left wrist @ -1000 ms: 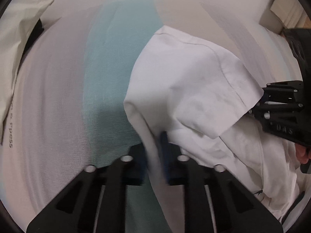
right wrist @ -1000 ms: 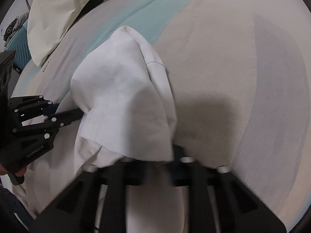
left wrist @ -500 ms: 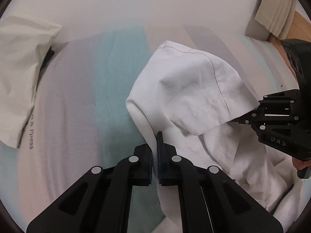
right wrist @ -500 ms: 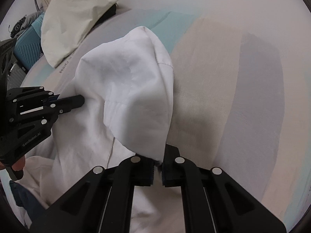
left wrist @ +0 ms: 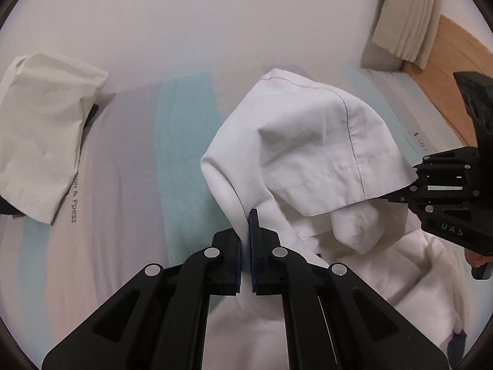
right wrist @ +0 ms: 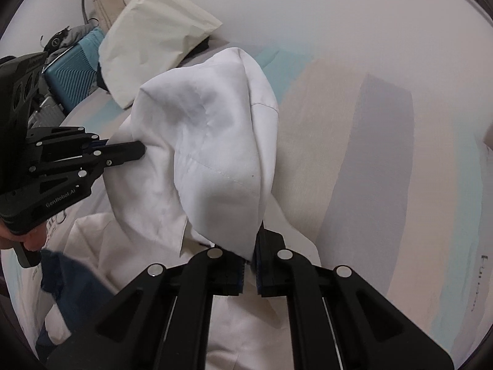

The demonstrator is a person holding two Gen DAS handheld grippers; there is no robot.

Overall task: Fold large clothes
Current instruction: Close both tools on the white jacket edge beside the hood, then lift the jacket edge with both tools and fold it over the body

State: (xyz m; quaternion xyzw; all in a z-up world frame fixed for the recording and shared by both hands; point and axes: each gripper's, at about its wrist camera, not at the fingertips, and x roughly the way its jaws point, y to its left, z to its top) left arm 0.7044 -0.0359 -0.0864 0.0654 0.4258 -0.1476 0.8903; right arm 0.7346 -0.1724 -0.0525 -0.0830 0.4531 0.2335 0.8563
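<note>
White garment (left wrist: pixel 295 141) is the landmark, bunched and held up above the striped bedsheet (left wrist: pixel 129 160); L gripper (left wrist: pixel 245 231) sits at its near-left edge, jaws clamped tight on a rolled fold of the cloth, blue pads pinching it w/ almost no gap; R gripper (right wrist: pixel 251 246) sits at the garment's other side, jaws likewise closed on a hanging corner of the fabric, cloth draped down over the pads; in the L wrist view the R gripper (left wrist: pixel 400 195) shows at the garment's right edge, fingertips buried under a hemmed flap; in the R wrist view the L gripper (right wrist: pixel 140 151) shows at the garment's left, tips pressed into the cloth; garment (right wrist: pixel 209 141) peaks between the two tools, seams and stitched hem visible, lower part trailing in loose folds toward the cameras.

Cream pillow (left wrist: pixel 43 135) lies left of the garment on the sheet, well apart from it; printed lettering on the sheet just below the pillow; beige curtain (left wrist: pixel 406 21) and wood floor (left wrist: pixel 446 77) beyond the garment's upper right; teal suitcase (right wrist: pixel 74 74) behind and left of the garment in the R view, next to the pillow (right wrist: pixel 154 30); dark blue cloth (right wrist: pixel 71 280) below-left of the garment, near the hand (right wrist: pixel 29 240) holding the L tool.
</note>
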